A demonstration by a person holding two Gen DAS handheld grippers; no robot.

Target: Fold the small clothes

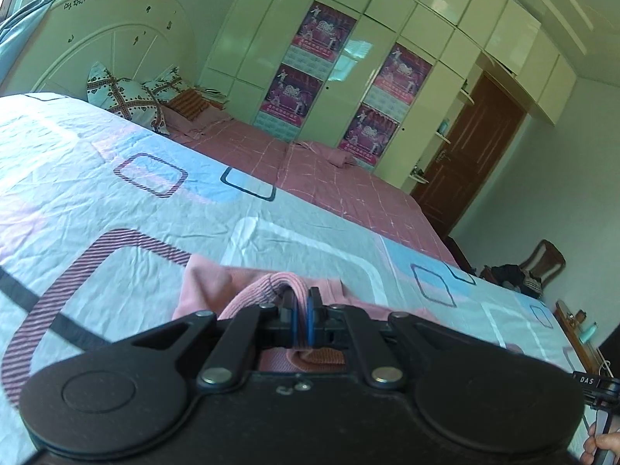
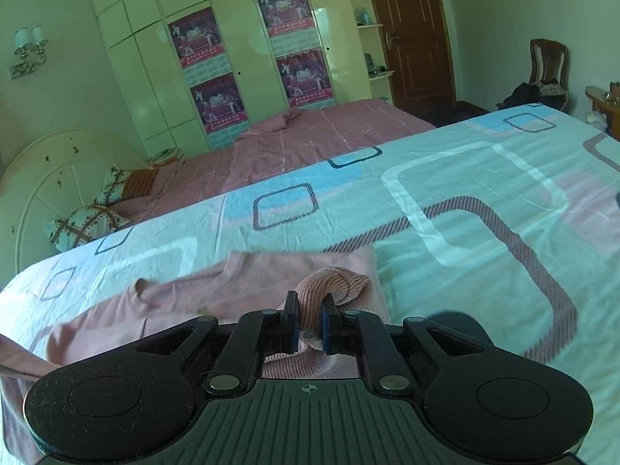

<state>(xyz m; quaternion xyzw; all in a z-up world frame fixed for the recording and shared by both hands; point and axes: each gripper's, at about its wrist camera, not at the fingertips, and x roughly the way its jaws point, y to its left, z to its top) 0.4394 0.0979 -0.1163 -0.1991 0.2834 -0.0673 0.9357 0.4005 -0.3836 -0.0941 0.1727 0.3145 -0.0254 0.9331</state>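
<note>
A small pink knit garment (image 2: pixel 193 290) lies on the patterned bedsheet (image 2: pixel 445 201). In the right wrist view its body spreads left of my gripper, with a neckline at the left. My right gripper (image 2: pixel 310 306) is shut on a bunched ribbed edge of the pink garment (image 2: pixel 333 279). In the left wrist view my left gripper (image 1: pixel 301 302) is shut on a ribbed pink band of the same garment (image 1: pixel 209 283), held just above the sheet (image 1: pixel 116 193). Most of the cloth under both grippers is hidden by their bodies.
A pink checked blanket (image 1: pixel 329 178) covers the far half of the bed, with pillows (image 1: pixel 124 97) by the white headboard. A wardrobe with posters (image 2: pixel 232 58), a brown door (image 2: pixel 410 31) and a chair with clothes (image 2: pixel 542 77) stand beyond. A hand (image 1: pixel 604 445) shows at the lower right.
</note>
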